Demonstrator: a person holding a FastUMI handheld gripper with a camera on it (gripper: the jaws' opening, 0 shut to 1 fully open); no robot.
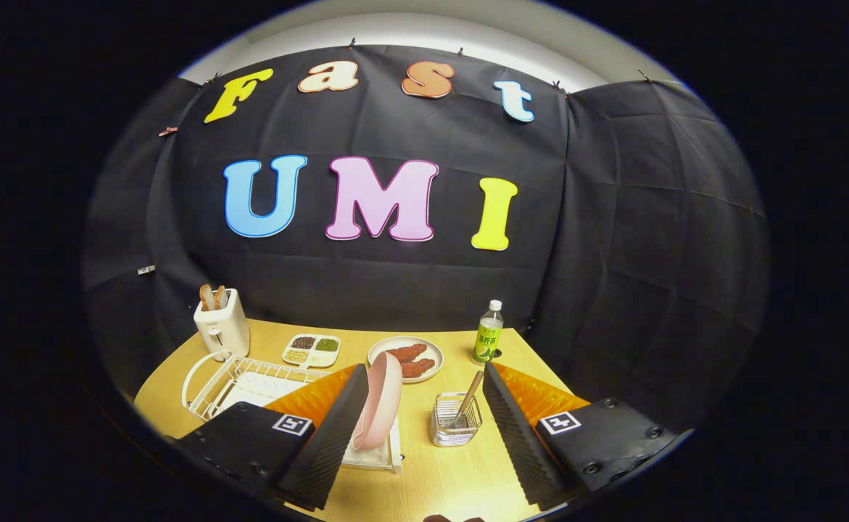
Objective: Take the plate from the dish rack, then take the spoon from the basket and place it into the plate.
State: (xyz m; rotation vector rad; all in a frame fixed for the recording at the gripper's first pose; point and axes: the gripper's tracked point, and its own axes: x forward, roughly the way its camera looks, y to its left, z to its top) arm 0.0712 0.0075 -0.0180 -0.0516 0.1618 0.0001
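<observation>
The round pink plate (383, 397) is standing on its edge in the white wire dish rack (230, 377), its long axis running nearly upright with a slight lean, and its face is turning toward the basket side. It is sitting at the rack's near end, just beside the inner face of the left finger, partly between the two fingers. The wooden-handled spoon (468, 398) is standing in the small square metal wire basket (456, 421), its handle tilting up and away from the plate, toward the right finger. The basket is resting between the fingers, nearer the right one and apart from the rack.

The gripper (424, 428) is hovering with its fingers spread wide, grasping nothing; the ribbed pads (333, 435) are facing each other across the plate and basket.

Everything is sitting on a light wooden table (439, 482) with a visible grain, backed by a black creased cloth wall. Beyond the fingers a round cream plate of reddish-brown food pieces (407, 358) is lying flat, with a white divided tray of grains (312, 349) beside it. A white toaster holding bread slices (220, 322) is standing behind the rack, and a clear plastic bottle with a green label (489, 333) is standing upright near the table's far edge.
</observation>
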